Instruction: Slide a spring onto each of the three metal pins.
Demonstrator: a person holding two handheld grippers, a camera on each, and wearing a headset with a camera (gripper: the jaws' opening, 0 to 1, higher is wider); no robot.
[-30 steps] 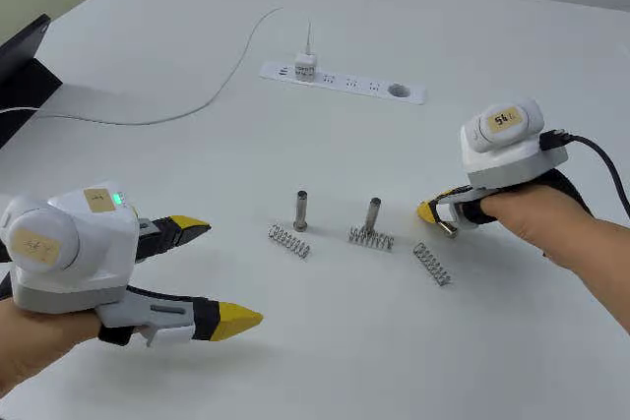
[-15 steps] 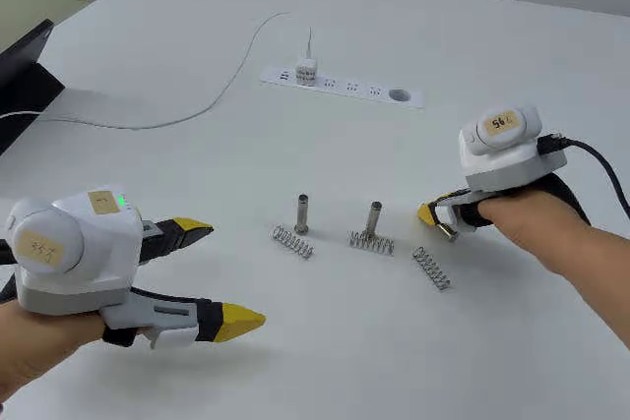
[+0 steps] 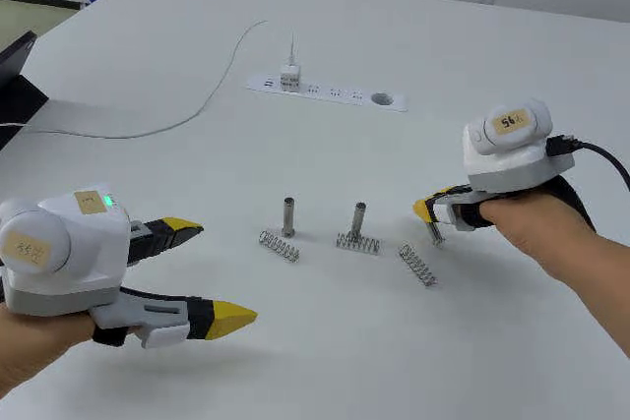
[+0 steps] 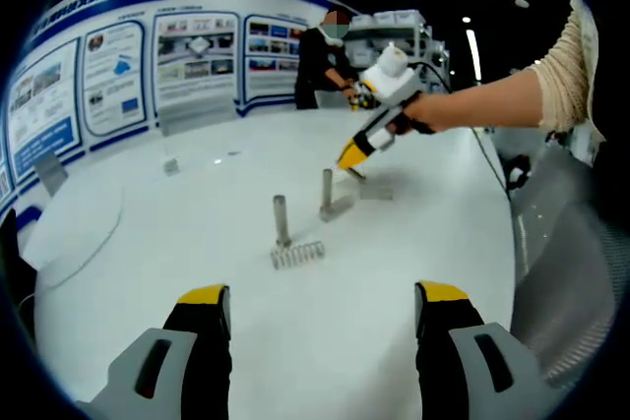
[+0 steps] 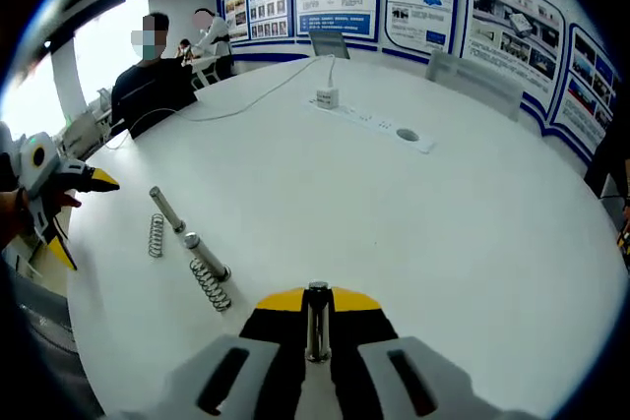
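Two metal pins stand upright on the white table, the left pin (image 3: 287, 216) (image 4: 282, 220) (image 5: 165, 208) and the middle pin (image 3: 358, 220) (image 4: 326, 194) (image 5: 205, 255). One spring (image 3: 279, 245) (image 4: 296, 255) (image 5: 155, 234) lies by the left pin. A second spring (image 3: 357, 242) (image 5: 211, 285) lies at the middle pin's foot. Farther right lies the third spring (image 3: 417, 265). My right gripper (image 3: 430, 215) (image 5: 315, 304) is shut on a third metal pin (image 3: 436, 235) (image 5: 316, 322), just right of that spring. My left gripper (image 3: 212, 272) (image 4: 323, 294) hovers open at the near left, nothing between its jaws.
A white power strip (image 3: 325, 92) with a plugged-in charger lies at the back, and a thin cable (image 3: 187, 120) runs off to the left. A dark monitor edge (image 3: 15, 76) sits at the far left. People stand beyond the table in the gripper views.
The head camera has shifted, so everything sits slightly left and higher. The right gripper still holds the pin and the left stays open; neither has clearly moved.
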